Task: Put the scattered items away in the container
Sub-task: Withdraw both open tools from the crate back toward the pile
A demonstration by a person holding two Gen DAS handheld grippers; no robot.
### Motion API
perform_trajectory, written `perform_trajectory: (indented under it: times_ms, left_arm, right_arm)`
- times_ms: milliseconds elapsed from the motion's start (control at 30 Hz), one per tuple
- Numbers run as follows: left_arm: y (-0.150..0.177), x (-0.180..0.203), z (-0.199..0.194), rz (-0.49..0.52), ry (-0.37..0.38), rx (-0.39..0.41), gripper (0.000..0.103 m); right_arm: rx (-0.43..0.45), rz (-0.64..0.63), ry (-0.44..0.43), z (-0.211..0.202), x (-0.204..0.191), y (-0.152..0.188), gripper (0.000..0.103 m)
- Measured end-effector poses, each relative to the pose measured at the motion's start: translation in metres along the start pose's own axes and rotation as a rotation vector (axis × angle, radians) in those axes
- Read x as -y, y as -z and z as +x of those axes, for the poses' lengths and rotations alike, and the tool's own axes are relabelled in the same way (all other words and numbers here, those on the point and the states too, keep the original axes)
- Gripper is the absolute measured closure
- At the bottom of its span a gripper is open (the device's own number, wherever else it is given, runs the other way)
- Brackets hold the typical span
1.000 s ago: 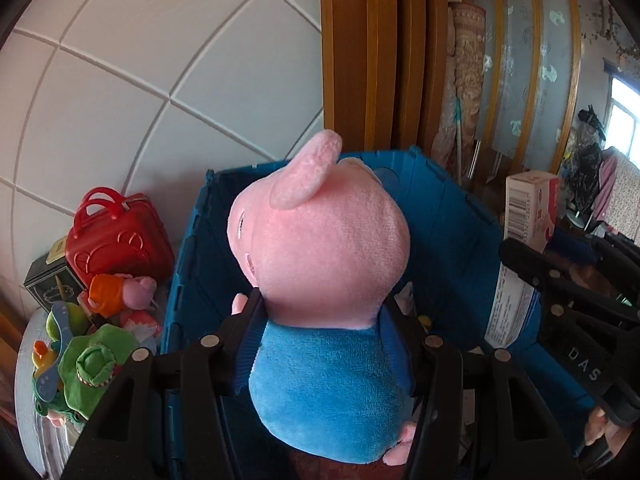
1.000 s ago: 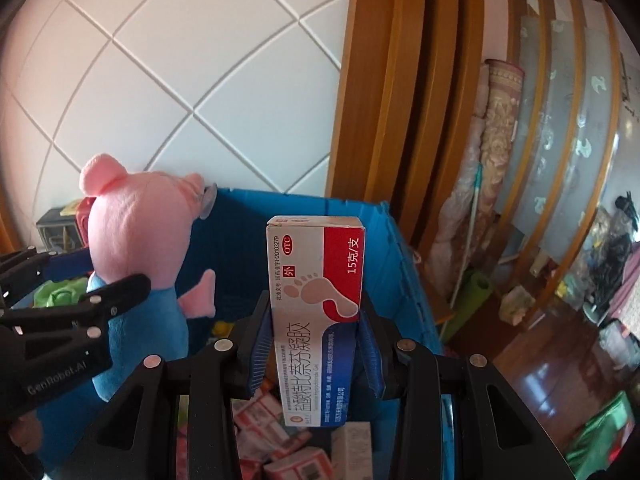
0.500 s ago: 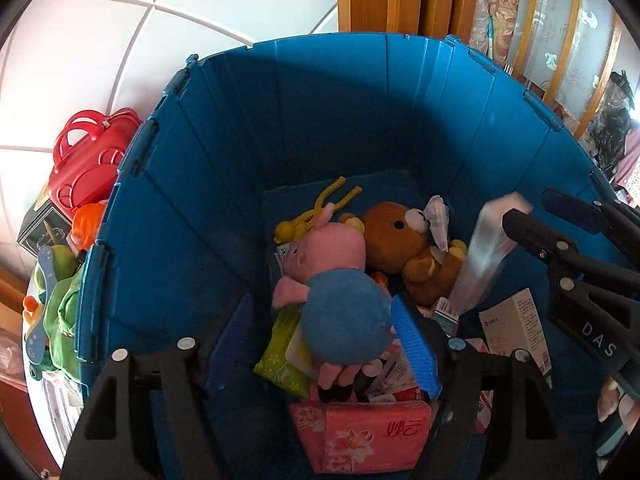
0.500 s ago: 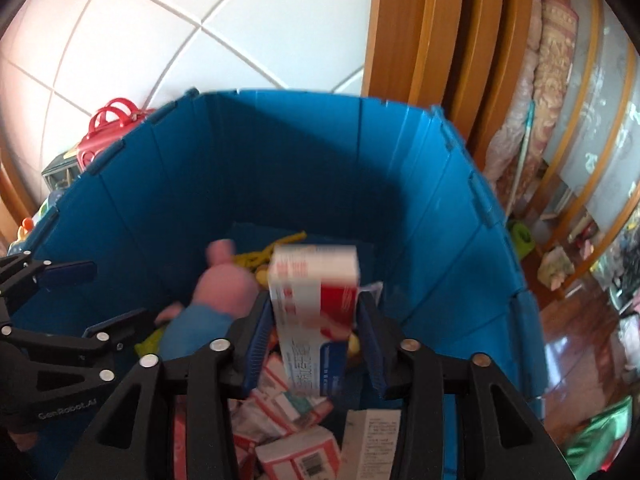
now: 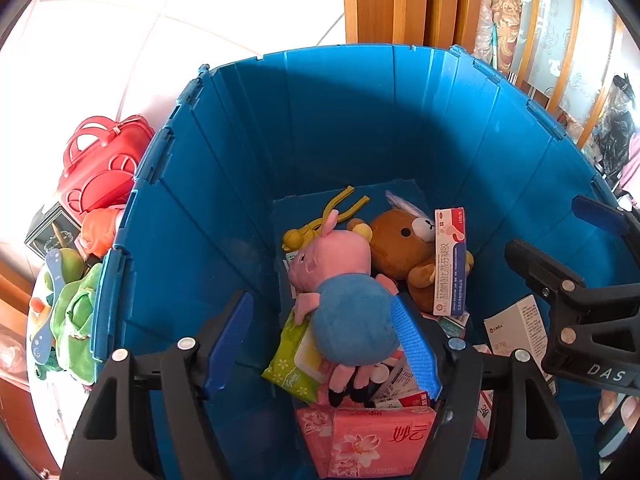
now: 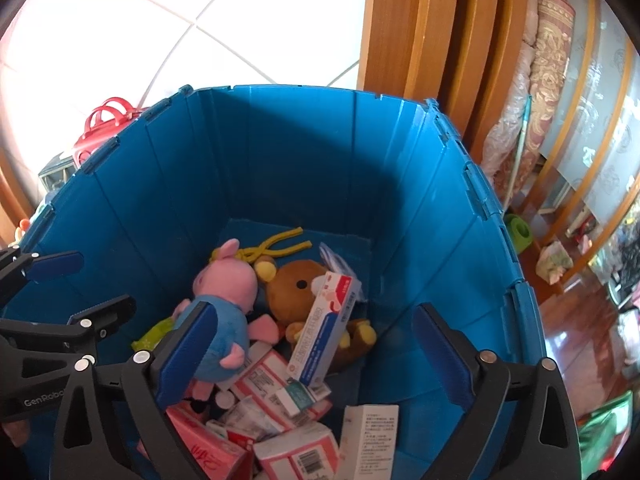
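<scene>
A pink pig plush in a blue shirt [image 5: 340,284] [image 6: 226,312] lies inside the deep blue bin [image 5: 360,120] [image 6: 320,152]. A red, white and blue ointment box [image 5: 451,262] [image 6: 324,332] leans on a brown bear plush [image 5: 404,252] [image 6: 300,292] beside it. My left gripper [image 5: 320,344] is open and empty above the bin; it also shows in the right wrist view [image 6: 80,284]. My right gripper [image 6: 316,352] is open and empty above the bin; it also shows in the left wrist view [image 5: 568,240].
The bin also holds several medicine boxes [image 6: 276,408], a pink tissue pack [image 5: 368,440], a green wipes pack [image 5: 296,364] and yellow tongs [image 5: 332,216]. Left of the bin lie a red toy case [image 5: 98,168], a green plush [image 5: 76,316] and other toys. Wooden door frame [image 6: 432,24] stands behind.
Both grippers opened over the bin. The pig plush and the ointment box dropped out of them and now lie inside the bin.
</scene>
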State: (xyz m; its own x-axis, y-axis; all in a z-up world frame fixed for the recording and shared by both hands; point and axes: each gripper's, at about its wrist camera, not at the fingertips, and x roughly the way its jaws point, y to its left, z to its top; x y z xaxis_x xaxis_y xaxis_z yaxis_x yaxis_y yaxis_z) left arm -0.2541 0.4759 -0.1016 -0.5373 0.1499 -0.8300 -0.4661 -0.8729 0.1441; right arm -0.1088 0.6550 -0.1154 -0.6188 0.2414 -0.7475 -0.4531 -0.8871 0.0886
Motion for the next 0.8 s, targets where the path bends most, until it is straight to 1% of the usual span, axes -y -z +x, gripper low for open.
perform_trajectory:
  times_ms: [100,267,400,533,567,633,800]
  left_arm:
    - [0.0,0.0,-0.007,-0.001,0.0,0.033,0.032]
    - [0.003,-0.006,-0.029,-0.034,0.019,0.126,0.032]
    - [0.012,-0.008,-0.055,-0.063,-0.032,0.212,0.032]
    - [0.026,-0.009,-0.093,-0.088,-0.05,0.301,0.031]
    - [0.03,-0.009,-0.102,-0.086,-0.062,0.32,0.031]
    - [0.038,-0.011,-0.119,-0.088,-0.078,0.36,0.024]
    - [0.059,-0.033,-0.153,-0.125,-0.088,0.433,0.023]
  right_arm:
    - [0.011,0.016,-0.02,-0.002,0.003,-0.001,0.001]
    - [0.048,0.007,-0.05,-0.012,-0.001,-0.002,0.001]
    - [0.101,-0.015,-0.062,-0.023,-0.006,-0.002,0.001]
    - [0.152,-0.022,-0.07,-0.034,-0.008,-0.002,0.001]
    - [0.163,-0.019,-0.076,-0.037,-0.007,-0.002,0.001]
    - [0.182,-0.01,-0.087,-0.045,-0.005,-0.002,0.001]
    - [0.237,-0.006,-0.107,-0.075,-0.016,0.003,0.001]
